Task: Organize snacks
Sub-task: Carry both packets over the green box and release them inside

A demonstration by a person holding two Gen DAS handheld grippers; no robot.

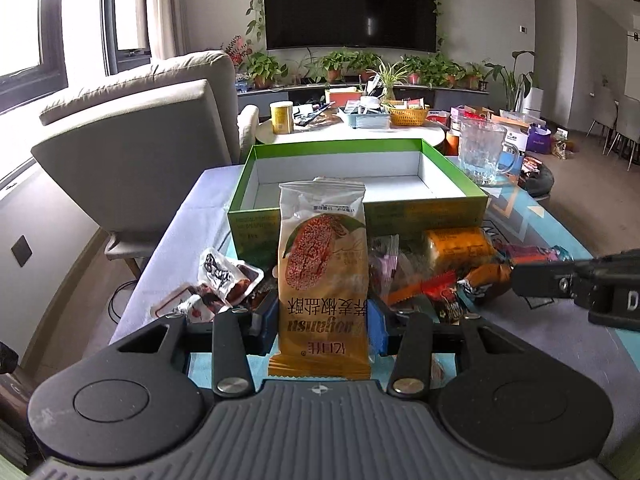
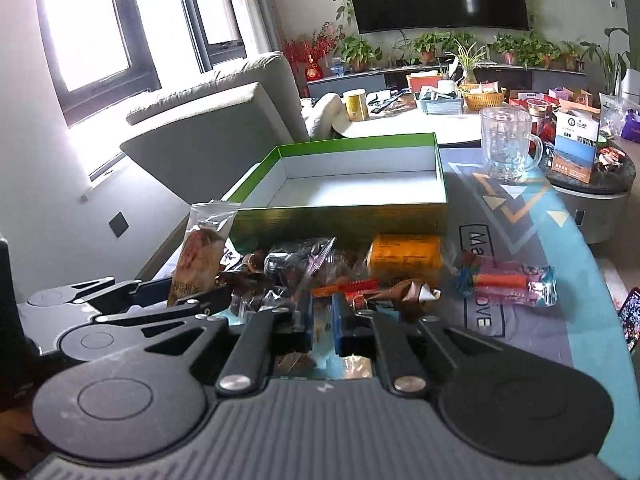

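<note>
Item: my left tongs [image 1: 323, 322], clenched on a tan-and-yellow pastry packet [image 1: 324, 272]; the packet stands upright between the blue pads, its top edge level with the near wall of the green box [image 1: 424, 216].

Item: my right tongs [image 2: 322, 320], blue pads drawn close with only a narrow gap; whether anything is pinched there I cannot tell. They sit low at the near edge of the snack pile [image 2: 320, 276].

Item: green box, open-topped, white inside, nothing lying in it. It stands on the counter [image 2: 560, 240] just behind the pile, its interior free above the rim.

Item: loose snacks between box and tongs: an orange packet [image 2: 406, 258] touching the box's near wall, a pink-and-orange wrapper [image 2: 516, 282] apart to the right, red-and-white packets [image 1: 224, 280] to the left, dark wrappers heaped in the middle.

Item: glass mug [image 2: 508, 144], upright beside the box's far right corner.

Item: open counter to the right of the pile, teal patterned cover; a phone [image 2: 632, 316] at its right edge.

Item: grey armchair [image 1: 140, 148] close against the counter's left side.

Item: room beyond: cluttered white table [image 1: 360, 128], wall television [image 1: 350, 4], potted plants [image 1: 420, 66], windows [image 1: 32, 28] at left.
</note>
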